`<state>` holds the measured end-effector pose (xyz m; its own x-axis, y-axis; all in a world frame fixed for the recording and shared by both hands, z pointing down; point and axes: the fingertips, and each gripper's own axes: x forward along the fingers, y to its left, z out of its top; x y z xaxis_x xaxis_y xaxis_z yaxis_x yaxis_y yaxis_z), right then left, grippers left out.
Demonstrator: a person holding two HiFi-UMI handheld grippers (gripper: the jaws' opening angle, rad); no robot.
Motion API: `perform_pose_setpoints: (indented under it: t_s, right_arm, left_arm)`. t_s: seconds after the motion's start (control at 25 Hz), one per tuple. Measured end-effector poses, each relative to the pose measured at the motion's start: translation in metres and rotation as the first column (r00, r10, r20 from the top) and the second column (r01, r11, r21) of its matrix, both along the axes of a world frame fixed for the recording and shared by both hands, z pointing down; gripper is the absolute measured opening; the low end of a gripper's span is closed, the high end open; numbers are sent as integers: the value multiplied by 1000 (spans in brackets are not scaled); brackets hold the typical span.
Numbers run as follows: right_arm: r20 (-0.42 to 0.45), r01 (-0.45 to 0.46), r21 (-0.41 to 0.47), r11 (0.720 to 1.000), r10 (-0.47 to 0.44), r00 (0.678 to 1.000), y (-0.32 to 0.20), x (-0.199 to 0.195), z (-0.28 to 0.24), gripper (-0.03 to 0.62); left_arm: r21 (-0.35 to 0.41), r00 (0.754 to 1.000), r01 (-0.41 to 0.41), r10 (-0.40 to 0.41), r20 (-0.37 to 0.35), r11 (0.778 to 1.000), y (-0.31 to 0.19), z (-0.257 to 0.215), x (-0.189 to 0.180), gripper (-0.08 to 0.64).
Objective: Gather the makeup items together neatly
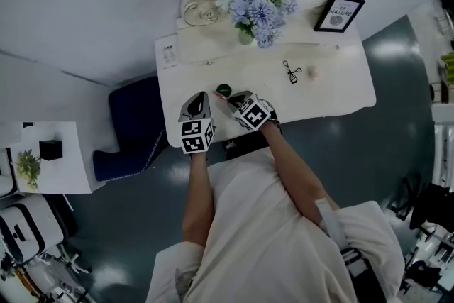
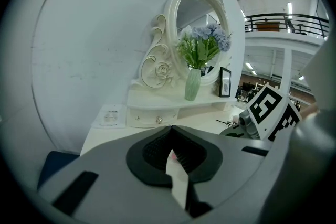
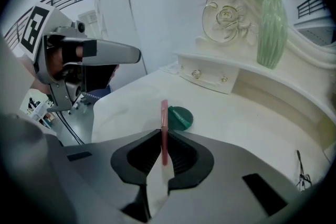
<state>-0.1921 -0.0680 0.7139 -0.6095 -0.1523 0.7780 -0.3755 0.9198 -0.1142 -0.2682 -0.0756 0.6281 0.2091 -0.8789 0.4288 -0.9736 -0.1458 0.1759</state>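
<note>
On the white vanity table (image 1: 340, 92) a round green compact (image 1: 224, 89) lies just beyond both grippers. My right gripper (image 3: 164, 152) is shut on a thin pink stick (image 3: 164, 120), whose tip pokes out over the table toward the green compact (image 3: 179, 117). In the head view the right gripper (image 1: 233, 98) sits beside the left gripper (image 1: 201, 97), near the table's front left. The left gripper (image 2: 172, 157) has its jaws together, with only a slit and a speck of pink showing. A black eyelash curler (image 1: 291, 72) and a small beige round item (image 1: 312, 72) lie further right.
A vase of blue flowers (image 1: 254, 0), an ornate mirror and a framed picture (image 1: 339, 13) stand on the raised drawer shelf at the back. A paper card (image 1: 168, 53) lies at the back left corner. A dark blue stool (image 1: 131, 128) stands left of the table.
</note>
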Motion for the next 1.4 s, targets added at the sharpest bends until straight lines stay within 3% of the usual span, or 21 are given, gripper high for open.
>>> perform_pose_setpoints:
  t_s: [0.2,0.28,0.52,0.76,1.12,1.4]
  right_arm:
    - [-25,-115,26,993,115,993,-20,34,-5,72]
    - [-19,-205,17,979,205,979,-29,53,-7,72]
    - [-16,-448,51,892,449,893,-57,112,-8,72]
    - [-40,-582,117,805,589,807,-79,163,-10,72]
    - [-70,-670,119,733,679,731,-107,198,-2,72]
    - [-88,-682,113,723,690,718,-115,199,7,72]
  left_arm:
    - [11,998,-61,61,4,998,-13,-5,24,14]
    - [20,996,-87,87,4,996,-19,-8,35,14]
    - [29,989,-149,148,10,988,-33,-14,61,14]
    - [23,981,-191,191,22,981,-46,-14,80,14]
    - [5,983,-179,179,36,984,-64,-16,79,14]
    - [-12,986,-162,162,26,987,-74,-11,75,14]
